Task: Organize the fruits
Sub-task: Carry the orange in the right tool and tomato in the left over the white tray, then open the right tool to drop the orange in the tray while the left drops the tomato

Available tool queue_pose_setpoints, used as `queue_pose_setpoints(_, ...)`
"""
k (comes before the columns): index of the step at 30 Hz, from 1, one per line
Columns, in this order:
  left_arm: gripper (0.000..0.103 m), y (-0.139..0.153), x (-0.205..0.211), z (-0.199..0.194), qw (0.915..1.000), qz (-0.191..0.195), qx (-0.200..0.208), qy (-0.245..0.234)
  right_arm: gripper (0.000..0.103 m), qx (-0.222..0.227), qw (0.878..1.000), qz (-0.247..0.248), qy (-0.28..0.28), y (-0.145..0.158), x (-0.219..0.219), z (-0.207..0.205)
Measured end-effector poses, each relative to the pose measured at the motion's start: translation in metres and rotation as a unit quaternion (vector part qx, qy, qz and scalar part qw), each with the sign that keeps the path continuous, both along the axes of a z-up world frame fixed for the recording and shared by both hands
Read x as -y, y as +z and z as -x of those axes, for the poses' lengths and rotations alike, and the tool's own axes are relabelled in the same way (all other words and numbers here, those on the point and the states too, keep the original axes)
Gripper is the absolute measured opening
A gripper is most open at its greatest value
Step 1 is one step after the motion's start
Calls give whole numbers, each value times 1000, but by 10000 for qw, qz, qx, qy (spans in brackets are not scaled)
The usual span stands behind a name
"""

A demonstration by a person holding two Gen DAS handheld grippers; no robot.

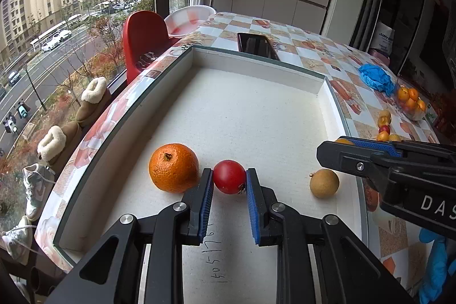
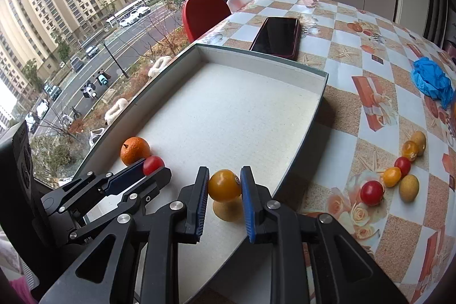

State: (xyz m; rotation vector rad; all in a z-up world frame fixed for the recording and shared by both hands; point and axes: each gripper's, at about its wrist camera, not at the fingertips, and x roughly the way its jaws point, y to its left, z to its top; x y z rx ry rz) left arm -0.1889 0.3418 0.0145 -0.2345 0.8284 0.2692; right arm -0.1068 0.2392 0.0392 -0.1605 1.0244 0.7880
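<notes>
The left claw (image 1: 229, 178) is closed on a red tomato (image 1: 228, 176) low in the tray (image 1: 256, 61), and the right claw (image 2: 224, 184) on a yellow tomato (image 2: 224, 185); both look light, smooth and easily crushed, so hold them gently across the middle.

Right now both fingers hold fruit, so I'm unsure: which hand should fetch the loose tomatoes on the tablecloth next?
Right. The right gripper is nearer the loose tomatoes; the left gripper is farther.

In the shallow white cardboard tray (image 1: 199, 110), the round orange mandarin (image 1: 173, 171) lies left of the small red tomato (image 1: 229, 176). The round tan longan (image 1: 324, 183) lies to their right. The flat black phone (image 2: 276, 36) lies behind the tray on the checked tablecloth (image 2: 356, 70).
</notes>
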Motion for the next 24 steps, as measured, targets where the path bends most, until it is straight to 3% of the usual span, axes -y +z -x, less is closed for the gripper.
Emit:
queue_pose_setpoints(11,24,-5,-4,-2,9999,18,69,-116,26,39,9997,216,-76,-15,-19,-6)
queue_pose_setpoints(12,24,-4,-5,-1,9999,23,71,-120,29,10,9998,201,-80,-16,-20,-8)
queue_pose_setpoints(14,24,-3,-4,-1,9999,-1,97,-126,47,-17,9999,153,-70,-14,-23,-8)
queue_pose_setpoints(16,25,-1,-3,-1,9998,-27,150,-160,78,158,9996,200,-97,-9,-24,-4)
queue_pose_setpoints(17,25,0,-4,-1,9997,-34,164,-182,82,269,9993,235,-129,-6,-25,-2)
queue_pose_setpoints(22,25,-1,-3,-5,9998,-42,60,-199,83,312,9991,124,-250,4,-16,-7)
queue_pose_setpoints(24,40,-1,-3,-5,9998,-16,5,-218,85,345,9987,109,-364,9,-7,-9)
